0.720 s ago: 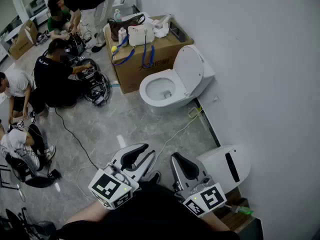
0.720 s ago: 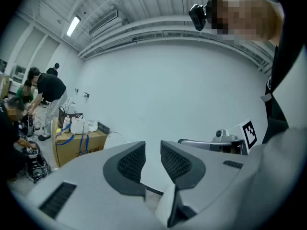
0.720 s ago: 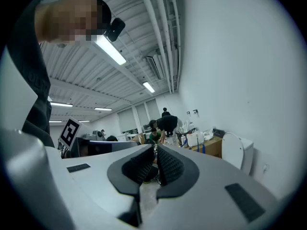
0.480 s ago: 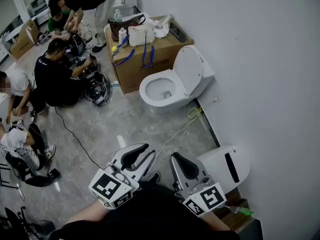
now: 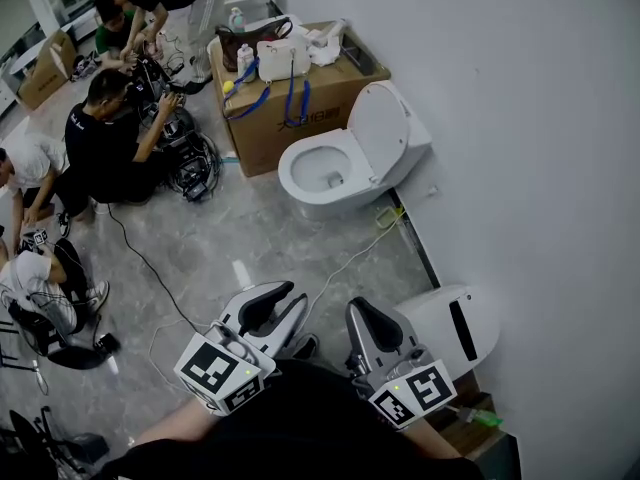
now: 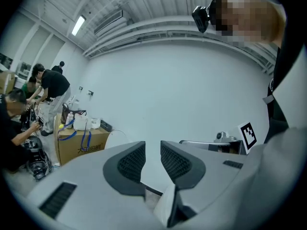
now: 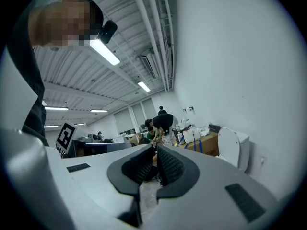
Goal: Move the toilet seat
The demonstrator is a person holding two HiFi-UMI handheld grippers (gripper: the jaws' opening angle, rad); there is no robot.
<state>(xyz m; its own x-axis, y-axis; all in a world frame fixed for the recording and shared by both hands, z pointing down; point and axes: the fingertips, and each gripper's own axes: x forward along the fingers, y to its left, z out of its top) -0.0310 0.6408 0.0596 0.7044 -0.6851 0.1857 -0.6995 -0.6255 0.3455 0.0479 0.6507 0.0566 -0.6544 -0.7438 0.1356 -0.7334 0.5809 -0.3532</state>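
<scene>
Standing upright: toilet seat (image 5: 385, 130), tipped back against the tank (image 5: 415, 138), with the bowl (image 5: 322, 176) open beneath it. Cannot tell whether the raised flap is seat, lid or both. The toilet sits against the wall (image 5: 520, 188), far side of the floor (image 5: 230, 238) from the person with the tongs. The right gripper view catches the seat (image 7: 229, 148) as a pale oval off to the right.

Box (image 5: 295, 113) just beside the bowl, on its left. A white bag (image 5: 283, 65) with blue straps sits on top, the straps hanging over the box front. A pale cord (image 5: 350, 260) runs over the floor from the toilet's base toward the near side.

Left gripper (image 5: 292, 296) held low near the person's body, pointing toward the toilet and well apart from it. Its jaws stand a narrow gap apart, nothing between them (image 6: 152, 151). Right gripper (image 5: 356, 308) alongside, near the left one. Its jaws are closed together and empty (image 7: 154, 153). Each gripper carries a marker cube (image 5: 220, 373) at its rear.

White unit (image 5: 452, 326) against the wall, just right of the right gripper.

People (image 5: 105, 143) crouch and sit on the floor at the far left among dark gear and cables.
</scene>
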